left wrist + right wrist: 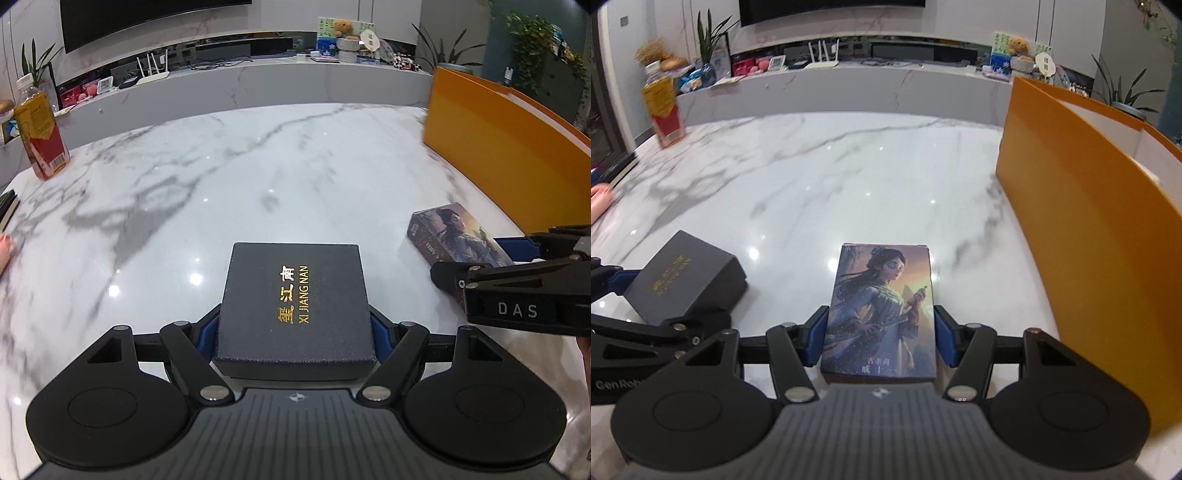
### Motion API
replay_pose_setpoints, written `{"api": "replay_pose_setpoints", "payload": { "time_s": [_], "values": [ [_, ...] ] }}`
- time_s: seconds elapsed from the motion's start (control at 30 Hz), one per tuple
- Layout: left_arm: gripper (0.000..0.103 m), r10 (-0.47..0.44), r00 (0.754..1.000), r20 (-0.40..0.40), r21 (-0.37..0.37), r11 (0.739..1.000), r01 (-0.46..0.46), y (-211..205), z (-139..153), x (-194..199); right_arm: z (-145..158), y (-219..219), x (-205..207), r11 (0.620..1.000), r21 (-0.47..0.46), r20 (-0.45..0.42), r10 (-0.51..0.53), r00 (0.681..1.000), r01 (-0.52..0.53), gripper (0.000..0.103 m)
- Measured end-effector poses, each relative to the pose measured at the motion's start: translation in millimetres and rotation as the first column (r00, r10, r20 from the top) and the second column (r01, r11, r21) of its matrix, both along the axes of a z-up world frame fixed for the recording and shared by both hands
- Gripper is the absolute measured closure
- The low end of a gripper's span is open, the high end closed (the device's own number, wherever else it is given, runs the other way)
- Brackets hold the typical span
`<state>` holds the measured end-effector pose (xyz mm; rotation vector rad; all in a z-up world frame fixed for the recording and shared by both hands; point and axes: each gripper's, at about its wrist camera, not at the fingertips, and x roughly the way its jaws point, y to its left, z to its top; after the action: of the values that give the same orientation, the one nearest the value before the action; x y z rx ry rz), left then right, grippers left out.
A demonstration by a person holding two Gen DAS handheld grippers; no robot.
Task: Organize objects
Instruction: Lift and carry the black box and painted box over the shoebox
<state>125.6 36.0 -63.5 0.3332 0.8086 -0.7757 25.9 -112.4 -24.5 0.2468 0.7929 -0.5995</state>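
My left gripper (293, 328) is shut on a dark blue box (295, 306) with gold lettering, its blue pads pressed on both sides. The same box shows at the left of the right wrist view (683, 280). My right gripper (881, 338) is shut on a picture box (882, 314) printed with a woman holding a sword; that box also appears in the left wrist view (458, 236), to the right of the dark box. Both boxes sit low over the white marble table (221, 184). A large orange box (1089, 206) stands open at the right.
A bottle with a red and yellow label (40, 136) stands at the table's far left. A dark book edge (7, 206) and a pink object (600, 199) lie at the left edge. A low marble ledge (258, 81) with clutter runs behind the table.
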Motion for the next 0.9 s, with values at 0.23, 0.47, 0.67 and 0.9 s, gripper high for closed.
{"api": "replay_pose_setpoints", "payload": {
  "time_s": [0.23, 0.47, 0.67, 0.9],
  "values": [
    [0.016, -0.004, 0.999, -0.035, 0.017, 1.000, 0.005, 2.9, 5.2, -31.3, 3.9, 22.2, -25.5, 1.000, 0.021, -0.033, 0.015, 0.999, -0.015, 0.044],
    [0.016, 0.000, 0.996, -0.088, 0.003, 1.000, 0.000, 3.1, 17.8, -48.5, 13.7, 15.4, -47.0, 0.995, 0.097, 0.003, -0.030, 1.000, 0.030, 0.044],
    [0.016, -0.017, 0.999, -0.051, -0.022, 1.000, 0.016, -11.1, 42.3, -57.8, 30.3, 11.5, -68.3, 0.995, 0.094, 0.046, -0.027, 0.999, 0.022, 0.044],
    [0.016, -0.041, 0.999, 0.002, -0.074, 0.996, 0.041, -34.5, 84.3, -61.0, 63.4, -2.2, -103.4, 0.995, 0.098, 0.121, -0.021, 0.992, 0.009, 0.044]
  ]
}}
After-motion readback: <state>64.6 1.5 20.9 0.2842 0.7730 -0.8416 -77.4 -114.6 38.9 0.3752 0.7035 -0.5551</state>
